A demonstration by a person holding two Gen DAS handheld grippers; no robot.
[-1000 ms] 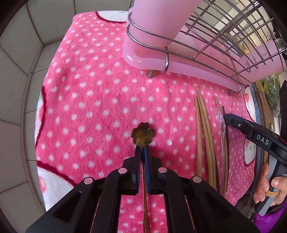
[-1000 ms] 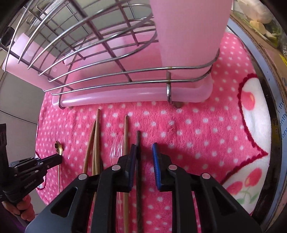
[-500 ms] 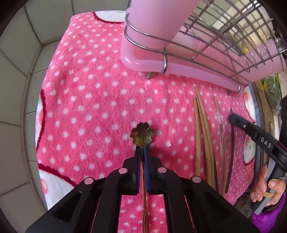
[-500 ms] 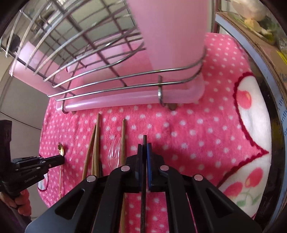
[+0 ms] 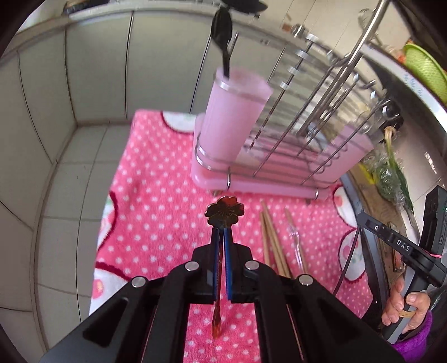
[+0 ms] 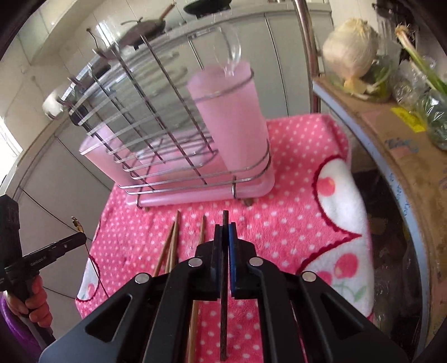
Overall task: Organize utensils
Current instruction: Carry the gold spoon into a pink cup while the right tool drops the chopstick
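Wire rack (image 6: 156, 134) blocks ahead; polka-dot towel (image 6: 293, 223) right side open.

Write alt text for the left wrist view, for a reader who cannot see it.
The left gripper is shut on a brass flower-topped utensil, held above a pink polka-dot cloth. Beyond stands a wire rack with a pink cup holding a black spoon; wooden chopsticks lie on the cloth.

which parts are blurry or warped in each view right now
Left wrist view: the pink cup and wire rack are motion-smeared, the gripped flower-topped spoon stays sharp, and wall tiles bow from fisheye. Right wrist view: the rack is smeared while the gripped dark chopstick is crisp.
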